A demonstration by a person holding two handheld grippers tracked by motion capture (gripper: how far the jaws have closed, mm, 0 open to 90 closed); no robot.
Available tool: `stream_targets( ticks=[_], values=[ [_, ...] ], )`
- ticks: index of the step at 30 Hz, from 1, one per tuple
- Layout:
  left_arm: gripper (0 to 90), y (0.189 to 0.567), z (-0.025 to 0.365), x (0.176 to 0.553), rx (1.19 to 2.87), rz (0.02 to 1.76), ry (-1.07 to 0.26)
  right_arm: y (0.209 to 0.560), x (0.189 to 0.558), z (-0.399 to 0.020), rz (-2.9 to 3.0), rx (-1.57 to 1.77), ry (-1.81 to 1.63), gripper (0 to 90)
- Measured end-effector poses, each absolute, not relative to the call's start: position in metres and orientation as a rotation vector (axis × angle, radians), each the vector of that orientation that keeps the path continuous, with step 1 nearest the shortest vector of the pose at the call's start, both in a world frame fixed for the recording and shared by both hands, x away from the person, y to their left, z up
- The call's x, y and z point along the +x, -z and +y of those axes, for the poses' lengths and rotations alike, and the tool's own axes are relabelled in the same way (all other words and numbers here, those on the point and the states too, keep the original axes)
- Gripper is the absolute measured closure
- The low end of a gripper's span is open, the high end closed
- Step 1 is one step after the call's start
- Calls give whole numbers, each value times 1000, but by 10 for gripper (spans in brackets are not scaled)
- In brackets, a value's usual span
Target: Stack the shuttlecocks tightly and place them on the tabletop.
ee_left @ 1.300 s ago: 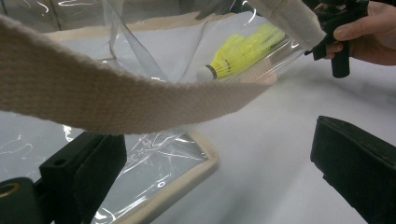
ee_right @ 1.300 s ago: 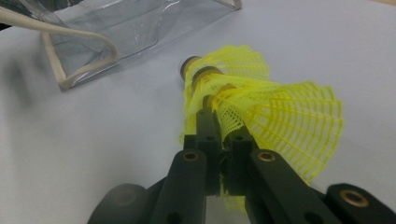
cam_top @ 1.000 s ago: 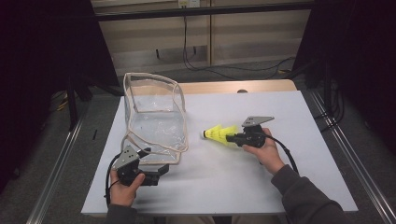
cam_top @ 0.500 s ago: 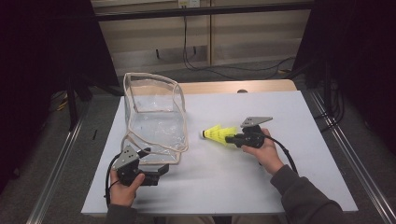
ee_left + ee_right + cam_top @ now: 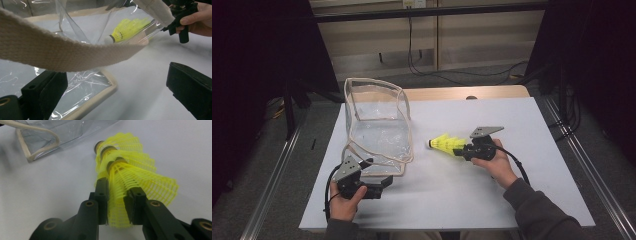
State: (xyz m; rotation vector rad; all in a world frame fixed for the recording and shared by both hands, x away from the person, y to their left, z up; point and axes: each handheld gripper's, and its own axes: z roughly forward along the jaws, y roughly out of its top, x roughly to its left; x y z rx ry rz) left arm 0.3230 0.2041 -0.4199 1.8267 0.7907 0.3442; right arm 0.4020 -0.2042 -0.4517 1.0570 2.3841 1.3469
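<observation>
The right hand-held gripper [image 5: 117,202] has its jaws set either side of the yellow mesh skirt of the rearmost shuttlecock in a nested stack of shuttlecocks [image 5: 446,144], and those jaws have just been opening, so the mesh sits between them with the hold slackening rather than firm. The stack lies toward the middle of the white surface [image 5: 512,200], cork tips pointing at the clear plastic bag [image 5: 377,132] that stands nearer the left edge. The left hand-held gripper [image 5: 379,182] rests at the bag's near side, by the front-left corner; in the left gripper view its jaws stand wide apart, the left one against the clear film and the cream webbing strap [image 5: 62,53] slung across above them, nothing pinched. From where I stand the main worry is the stack: the shuttlecocks are only pushed into each other, so if the grip loosens while it is lifted or tilted, the front ones could slide off and roll toward the far edge. Squeeze harder and the soft mesh may buckle instead. The bag is the other weak point: with nobody actually gripping it, its floppy mouth may sag or skid away when the corks nudge the rim, and the strap could snag the skirts on the way in.
</observation>
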Motion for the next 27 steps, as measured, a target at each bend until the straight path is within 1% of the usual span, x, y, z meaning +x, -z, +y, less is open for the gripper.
stream_targets(
  ticks=[5, 8, 19, 23, 27],
  values=[
    [36, 420, 204, 323, 1828, 790, -341, 450, 401, -207, 2381, 1071, -1342, 699],
    [36, 420, 204, 323, 1826, 791, -342, 450, 399, -208, 2376, 1073, -1328, 654],
    [36, 420, 204, 323, 1830, 789, -344, 447, 393, -213, 2373, 1060, -1303, 637],
    [36, 420, 204, 323, 1834, 787, -342, 447, 390, -214, 2375, 1061, -1306, 643],
    [36, 420, 204, 323, 1834, 788, -342, 447, 386, -214, 2385, 1045, -1312, 668]
  ],
)
